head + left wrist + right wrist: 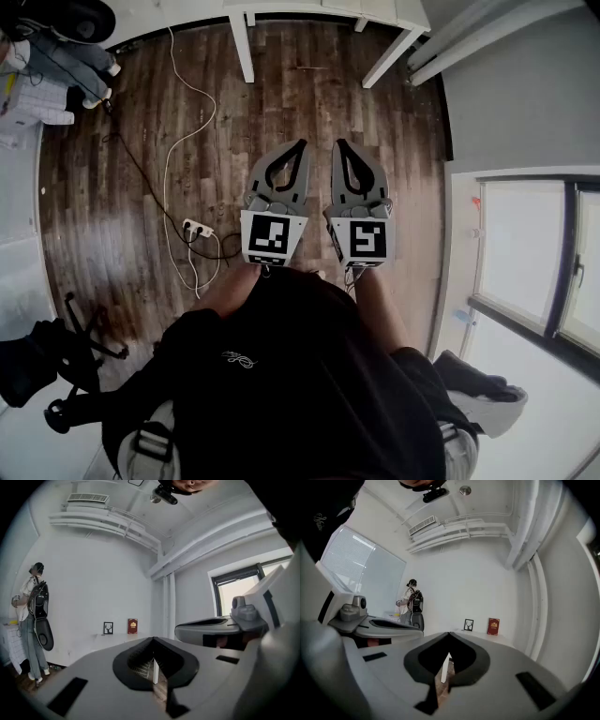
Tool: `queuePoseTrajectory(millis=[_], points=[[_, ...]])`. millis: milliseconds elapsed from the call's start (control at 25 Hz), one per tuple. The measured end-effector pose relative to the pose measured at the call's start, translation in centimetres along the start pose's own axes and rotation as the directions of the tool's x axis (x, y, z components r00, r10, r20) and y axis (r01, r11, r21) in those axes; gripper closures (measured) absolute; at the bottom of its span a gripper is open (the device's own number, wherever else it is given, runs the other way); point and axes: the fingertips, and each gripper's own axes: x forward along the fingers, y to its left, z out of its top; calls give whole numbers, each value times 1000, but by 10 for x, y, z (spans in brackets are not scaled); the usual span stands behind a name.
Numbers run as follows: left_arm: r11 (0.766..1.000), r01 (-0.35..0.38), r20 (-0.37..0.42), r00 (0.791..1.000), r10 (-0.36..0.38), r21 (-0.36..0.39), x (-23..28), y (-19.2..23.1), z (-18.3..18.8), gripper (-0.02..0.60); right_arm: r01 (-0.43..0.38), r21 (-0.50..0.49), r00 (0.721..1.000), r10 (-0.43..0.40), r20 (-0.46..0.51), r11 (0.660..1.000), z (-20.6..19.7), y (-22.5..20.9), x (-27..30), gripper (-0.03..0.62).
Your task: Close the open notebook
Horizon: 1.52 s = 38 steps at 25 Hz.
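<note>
Dark wood floor (309, 103), cables (169, 159), white table (246, 47) cut off at top edge; open notebook can't be made out. Left gripper (302, 143) and right gripper (338, 143) both closed, empty, side by side.

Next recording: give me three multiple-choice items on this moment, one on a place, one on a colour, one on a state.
1. Where is the red book? A) on a chair B) on the white table by the wall C) in a gripper
2. The floor is: A) brown wood B) grey carpet C) green tile
3. The right gripper is: A) wide open B) shut on the book C) shut, empty
Answers: B, it stands there beside a frame; A, planks show; C, jaws together, nothing between.
</note>
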Motion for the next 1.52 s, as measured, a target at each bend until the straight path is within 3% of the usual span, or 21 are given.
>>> queuePoseTrajectory(millis=[320, 600, 720, 920, 1120, 1200, 1320, 1520], points=[[1000, 25, -27, 999, -25, -1, 10, 50, -2, 578, -25, 40, 999, 23, 35, 999, 10, 23, 44, 572], [996, -69, -63, 996, 66, -52, 22, 119, -22, 578, 69, 12, 998, -69, -5, 998, 7, -5, 71, 571], [994, -89, -99, 992, 82, -67, 38, 128, -33, 578, 27, 76, 999, -24, -36, 997, -10, -13, 94, 571], [987, -154, -126, 981, 147, -47, 80, 154, -42, 578, -110, 102, 994, 111, -13, 989, -25, -18, 158, 571], [977, -205, -130, 972, 196, -62, 131, 186, -30, 578, -182, 123, 983, 185, -9, 975, -25, -37, 232, 571], [979, -190, -133, 975, 179, -77, 159, 188, -26, 578, -187, 134, 982, 189, -4, 973, -23, -52, 256, 571], [986, -162, -154, 976, 154, -41, 210, 179, -29, 578, -181, 150, 983, 184, -5, 972, -26, -87, 284, 571], [995, -95, -234, 968, 89, -12, 286, 152, -48, 578, -130, 209, 987, 146, -61, 969, -62, -157, 304, 571]])
